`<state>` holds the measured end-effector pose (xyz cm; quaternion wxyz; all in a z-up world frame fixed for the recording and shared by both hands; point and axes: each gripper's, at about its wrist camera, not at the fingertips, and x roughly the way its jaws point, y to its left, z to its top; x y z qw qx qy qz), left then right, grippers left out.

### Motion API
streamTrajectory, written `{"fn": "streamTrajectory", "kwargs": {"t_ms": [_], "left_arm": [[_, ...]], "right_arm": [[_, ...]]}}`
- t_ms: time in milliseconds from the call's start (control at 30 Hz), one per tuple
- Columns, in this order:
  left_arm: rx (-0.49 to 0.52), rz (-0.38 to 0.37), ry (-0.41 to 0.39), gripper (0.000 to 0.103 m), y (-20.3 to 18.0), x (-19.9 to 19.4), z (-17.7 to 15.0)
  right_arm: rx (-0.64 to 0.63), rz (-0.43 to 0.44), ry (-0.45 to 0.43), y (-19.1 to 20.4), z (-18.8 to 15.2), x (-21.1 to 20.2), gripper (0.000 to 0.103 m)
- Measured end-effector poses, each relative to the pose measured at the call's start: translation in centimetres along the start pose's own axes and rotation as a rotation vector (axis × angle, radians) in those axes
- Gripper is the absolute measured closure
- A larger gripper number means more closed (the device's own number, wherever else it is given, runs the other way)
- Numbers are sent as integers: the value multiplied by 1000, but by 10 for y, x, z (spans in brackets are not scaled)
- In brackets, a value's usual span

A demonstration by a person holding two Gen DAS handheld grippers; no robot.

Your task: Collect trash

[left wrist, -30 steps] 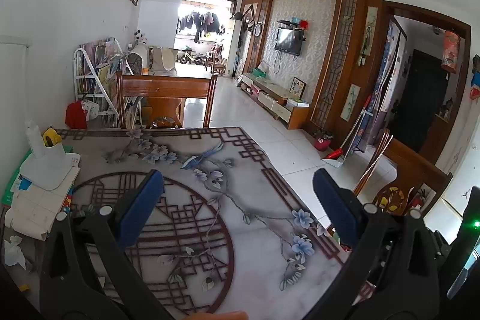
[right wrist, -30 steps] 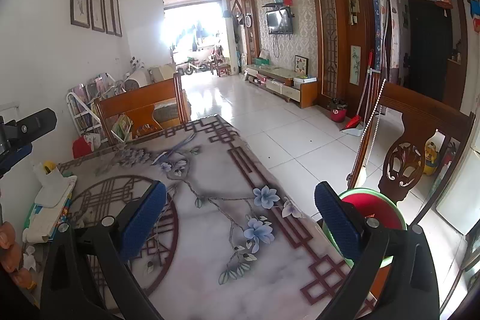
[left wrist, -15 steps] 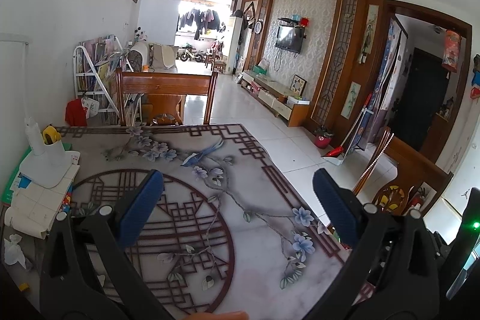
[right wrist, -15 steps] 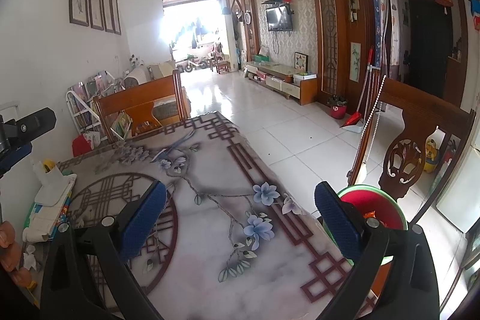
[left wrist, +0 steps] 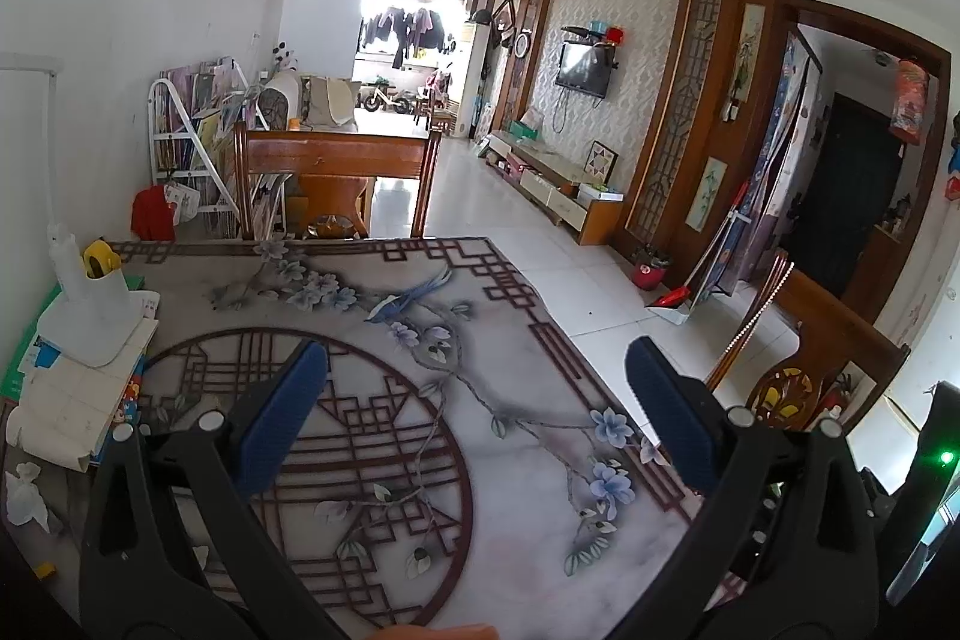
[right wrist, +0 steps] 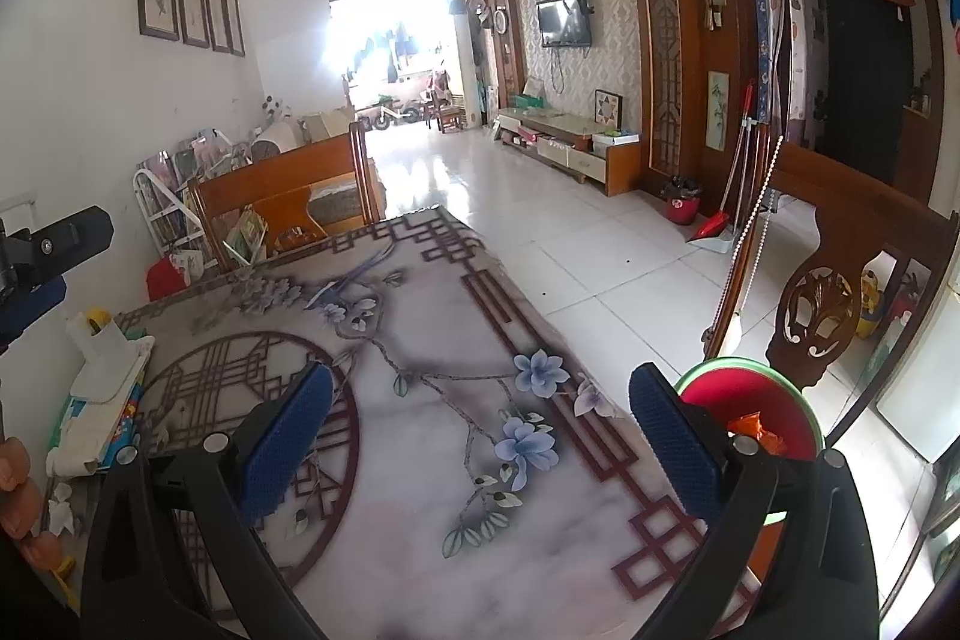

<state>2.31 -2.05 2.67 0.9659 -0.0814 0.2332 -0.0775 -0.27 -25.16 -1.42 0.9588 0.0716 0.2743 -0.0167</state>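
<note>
I am holding the left hand-held gripper (left wrist: 474, 400) wide apart and empty over the desk (left wrist: 510, 400), and the right hand-held gripper (right wrist: 480, 412) is gaping empty too. An orange wrapper (right wrist: 753, 430) is lying in the red bin (right wrist: 774, 400) beside the desk's right edge; its long axis I cannot tell. White crumpled scraps (left wrist: 24, 493) are lying at the desk's left edge.

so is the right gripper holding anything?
No, the right gripper is open, its blue pads wide apart with only the bare table between them.
</note>
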Motion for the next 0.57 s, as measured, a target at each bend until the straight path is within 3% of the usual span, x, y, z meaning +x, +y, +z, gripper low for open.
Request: {"fn": "streamTrajectory", "kwargs": {"t_ms": [300,433,567], "left_arm": [[1,26,24,5,1,10,-1],[-35,36,78,5,10,25,-5],[-98,44,146,5,27,37,-23]], "right_arm": [[-7,17,52,1,-4,19,7],[-32,61,162,2,-20,55,7],[-126,45,272,6,-55,111,7]]}}
